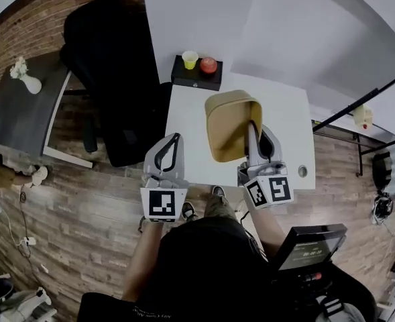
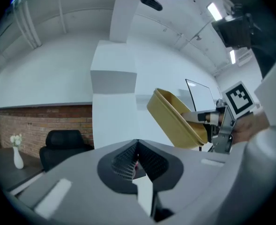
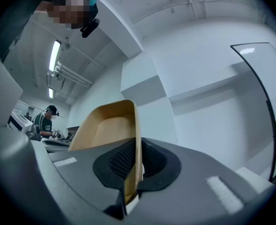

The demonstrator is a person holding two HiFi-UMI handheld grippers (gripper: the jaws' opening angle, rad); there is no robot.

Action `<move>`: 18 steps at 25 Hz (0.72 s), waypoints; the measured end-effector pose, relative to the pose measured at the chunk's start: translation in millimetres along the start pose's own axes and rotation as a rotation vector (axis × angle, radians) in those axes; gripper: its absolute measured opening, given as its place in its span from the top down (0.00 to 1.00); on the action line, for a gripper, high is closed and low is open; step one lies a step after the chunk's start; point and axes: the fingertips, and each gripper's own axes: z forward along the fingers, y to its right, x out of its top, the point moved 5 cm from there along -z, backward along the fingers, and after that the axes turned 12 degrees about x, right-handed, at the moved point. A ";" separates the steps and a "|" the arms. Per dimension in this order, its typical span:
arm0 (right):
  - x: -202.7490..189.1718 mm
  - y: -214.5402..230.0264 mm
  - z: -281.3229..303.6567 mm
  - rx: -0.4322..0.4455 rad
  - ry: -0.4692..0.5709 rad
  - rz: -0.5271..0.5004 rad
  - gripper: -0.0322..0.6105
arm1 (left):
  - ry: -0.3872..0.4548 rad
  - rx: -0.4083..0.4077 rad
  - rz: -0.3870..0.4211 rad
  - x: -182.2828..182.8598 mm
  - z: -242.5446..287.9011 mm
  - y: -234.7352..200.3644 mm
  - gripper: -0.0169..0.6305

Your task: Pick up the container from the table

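The container [image 1: 231, 123] is a tan, shallow tub, lifted off the white table [image 1: 184, 136] and tipped on edge. My right gripper [image 1: 254, 139] is shut on its right wall. In the right gripper view that thin wall runs between the pads of the right gripper [image 3: 137, 165], and the container [image 3: 107, 125] opens to the left. My left gripper [image 1: 170, 154] hangs at the table's near left corner, shut and holding nothing. From the left gripper [image 2: 137, 161] I see the container [image 2: 175, 118] up in the air to the right, with the right gripper [image 2: 217, 123] clamped on it.
A black box [image 1: 196, 78] at the table's far edge carries a yellow cup [image 1: 190, 59] and a red ball [image 1: 208, 64]. A black chair [image 1: 113, 66] stands left of the table. Further left is a grey desk [image 1: 16, 113] with a white vase [image 1: 24, 76].
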 end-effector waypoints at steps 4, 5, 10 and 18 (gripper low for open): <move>4.2 -1.4 -4.8 -0.011 -0.008 -0.042 0.91 | -0.003 -0.005 0.046 2.4 -3.8 -7.2 0.98; 4.3 -1.3 -4.7 -0.014 -0.005 -0.034 0.91 | -0.002 -0.003 0.036 3.3 -4.4 -9.6 0.98; 4.1 5.9 -4.6 -0.033 -0.001 -0.004 0.91 | 0.032 -0.003 0.027 3.1 -1.0 -4.6 0.98; -7.1 6.7 -3.2 -0.058 0.003 0.009 0.91 | 0.024 -0.003 -0.004 -3.4 5.0 -0.1 0.98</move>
